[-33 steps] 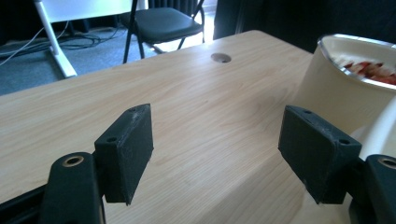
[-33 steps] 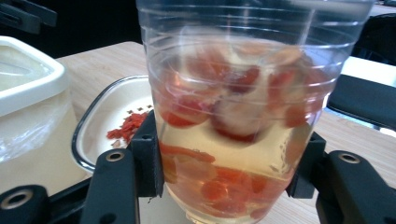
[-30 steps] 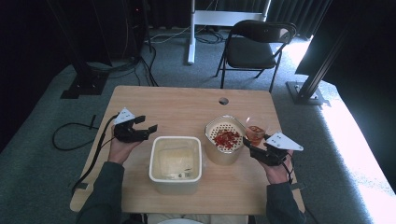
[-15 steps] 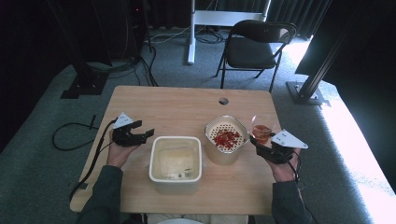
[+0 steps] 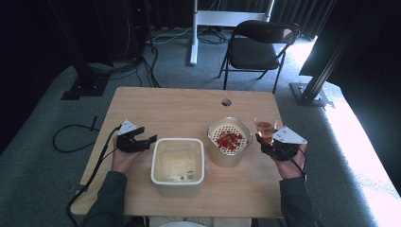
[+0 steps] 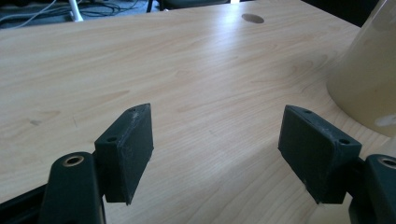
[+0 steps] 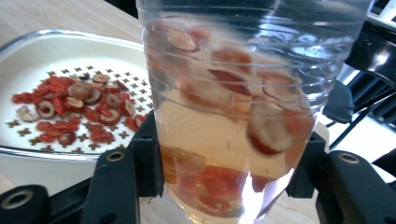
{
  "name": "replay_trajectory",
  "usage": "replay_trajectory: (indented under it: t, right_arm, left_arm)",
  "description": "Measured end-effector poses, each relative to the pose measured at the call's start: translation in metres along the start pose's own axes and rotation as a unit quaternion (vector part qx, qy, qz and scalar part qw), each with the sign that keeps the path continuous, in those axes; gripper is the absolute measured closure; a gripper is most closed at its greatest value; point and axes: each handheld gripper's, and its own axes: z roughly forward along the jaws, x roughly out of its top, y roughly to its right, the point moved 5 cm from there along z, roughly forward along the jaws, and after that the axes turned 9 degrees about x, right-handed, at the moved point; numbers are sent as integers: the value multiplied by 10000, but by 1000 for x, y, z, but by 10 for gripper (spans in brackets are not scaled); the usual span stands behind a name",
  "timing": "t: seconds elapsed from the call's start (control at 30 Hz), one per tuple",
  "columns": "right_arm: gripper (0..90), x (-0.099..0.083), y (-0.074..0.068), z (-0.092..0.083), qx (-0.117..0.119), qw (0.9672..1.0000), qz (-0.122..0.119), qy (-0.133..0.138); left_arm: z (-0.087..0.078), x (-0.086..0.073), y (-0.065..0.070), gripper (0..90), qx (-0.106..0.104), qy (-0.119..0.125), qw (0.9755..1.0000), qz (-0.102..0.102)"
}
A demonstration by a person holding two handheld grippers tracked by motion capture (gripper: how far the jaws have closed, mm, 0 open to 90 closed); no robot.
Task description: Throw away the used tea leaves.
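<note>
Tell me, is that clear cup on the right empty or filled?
Filled partway. The cup, clamped upright in the right gripper, holds pale liquid with red fruit slices floating in it.

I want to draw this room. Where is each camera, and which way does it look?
High view: above the person's side, looking forward and down at the table; both forearms, left gripper, right gripper.
Left gripper view: on that gripper, along its open jaws across bare wood toward the cable hole.
Right gripper view: on that gripper, jaws clamping the clear cup, strainer bowl behind.
Shared: high and right gripper views show cup and strainer bowl.
</note>
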Motion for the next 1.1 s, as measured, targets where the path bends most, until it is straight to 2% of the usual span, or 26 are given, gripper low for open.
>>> replay_trajectory:
  t: [0.13,0.3,0.7,0.9,1.1]
  right_arm:
    - [440,1,-1,1,-65,9998,-152,-105]
    - [442,4,0,2,-84,9994,-303,-174]
    - [441,11,0,3,-161,9987,-446,-169]
    - [441,12,-1,4,-80,9982,-556,-225]
    - [441,12,0,6,-101,9977,-605,-284]
  left_arm:
    - [2,-12,-4,272,-12,-32,9999,-164]
    - [4,-24,-7,272,100,-106,9997,-177]
    - [7,-34,-12,272,149,-219,9993,-248]
    - [7,-34,-11,272,128,-216,9994,-244]
    - [8,-34,-11,272,122,-225,9994,-250]
